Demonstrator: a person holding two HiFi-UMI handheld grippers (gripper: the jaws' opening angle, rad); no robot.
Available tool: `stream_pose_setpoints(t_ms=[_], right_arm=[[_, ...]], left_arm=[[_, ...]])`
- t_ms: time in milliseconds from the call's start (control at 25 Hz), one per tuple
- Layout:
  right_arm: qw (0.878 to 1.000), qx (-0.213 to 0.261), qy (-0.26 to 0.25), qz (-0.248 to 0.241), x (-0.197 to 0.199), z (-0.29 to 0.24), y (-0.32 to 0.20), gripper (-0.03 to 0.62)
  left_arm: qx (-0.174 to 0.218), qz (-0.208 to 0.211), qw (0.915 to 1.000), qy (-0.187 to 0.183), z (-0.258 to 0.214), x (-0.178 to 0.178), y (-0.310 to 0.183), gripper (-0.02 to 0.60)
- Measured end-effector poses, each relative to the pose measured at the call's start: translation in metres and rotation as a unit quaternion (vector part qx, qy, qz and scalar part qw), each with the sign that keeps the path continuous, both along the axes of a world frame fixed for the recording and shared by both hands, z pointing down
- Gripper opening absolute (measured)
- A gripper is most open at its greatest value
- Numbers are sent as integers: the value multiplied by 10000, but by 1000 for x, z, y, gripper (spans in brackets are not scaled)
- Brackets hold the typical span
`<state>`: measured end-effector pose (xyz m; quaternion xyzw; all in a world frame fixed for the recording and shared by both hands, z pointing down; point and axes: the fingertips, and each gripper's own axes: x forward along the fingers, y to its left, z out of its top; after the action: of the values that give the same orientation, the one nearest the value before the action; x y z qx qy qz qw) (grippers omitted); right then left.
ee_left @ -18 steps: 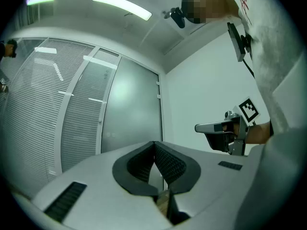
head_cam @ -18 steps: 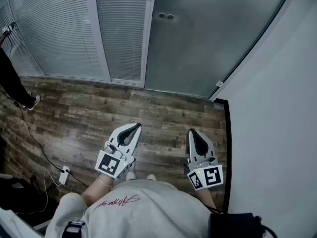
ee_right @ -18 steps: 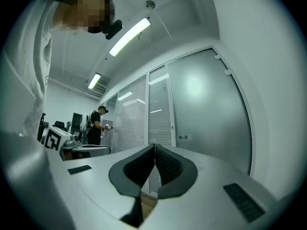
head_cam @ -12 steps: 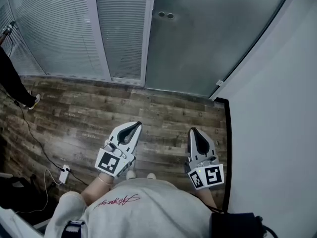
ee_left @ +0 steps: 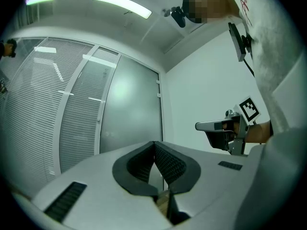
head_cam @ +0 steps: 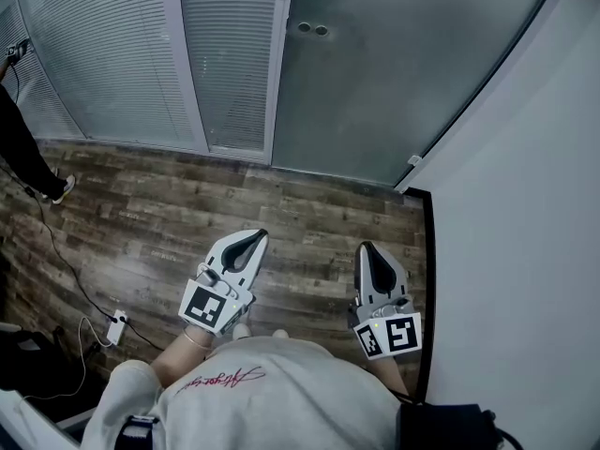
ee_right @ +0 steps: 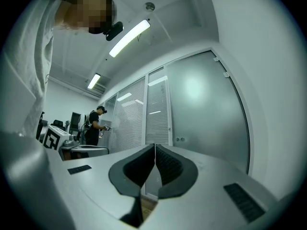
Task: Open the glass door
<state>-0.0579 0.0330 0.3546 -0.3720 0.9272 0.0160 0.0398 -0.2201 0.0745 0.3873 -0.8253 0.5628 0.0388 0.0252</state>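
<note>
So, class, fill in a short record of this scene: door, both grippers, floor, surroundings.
Glass door: frosted, looks closed, untouched
Door fittings: two round ones near its left edge
Left gripper: shut, empty, short of the door
Right gripper: shut, empty, short of the door
Floor: wood planks
Beside door: blinds left, white wall right
Other person: leg at far left

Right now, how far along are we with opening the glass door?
Done: nothing yet; the glass door looks closed, its edge meeting the blinds panel beside it. In hand: nothing; the left gripper and right gripper are both shut and empty, held level above the wooden floor, short of the door. Left: step closer, reach the door near its two round fittings and open it.
</note>
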Motion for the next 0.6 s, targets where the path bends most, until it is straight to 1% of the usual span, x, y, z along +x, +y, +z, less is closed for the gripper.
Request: stream_pose_setpoints(t_ms=[80, 280, 360, 600], right_arm=[[10000, 21, 83, -28, 3, 2, -6, 20], [9998, -4, 73, -169, 15, 5, -24, 20], [9998, 2, 90, -200, 20, 5, -32, 20], [9996, -22, 109, -249, 13, 10, -54, 21]], left_arm=[[-10, -30, 10000, 8, 1, 4, -6, 12], [86, -258, 9996, 77, -3, 14, -23, 12], [63, -315, 9995, 54, -2, 17, -29, 12], [23, -376, 9993, 43, 3, 10, -45, 12]])
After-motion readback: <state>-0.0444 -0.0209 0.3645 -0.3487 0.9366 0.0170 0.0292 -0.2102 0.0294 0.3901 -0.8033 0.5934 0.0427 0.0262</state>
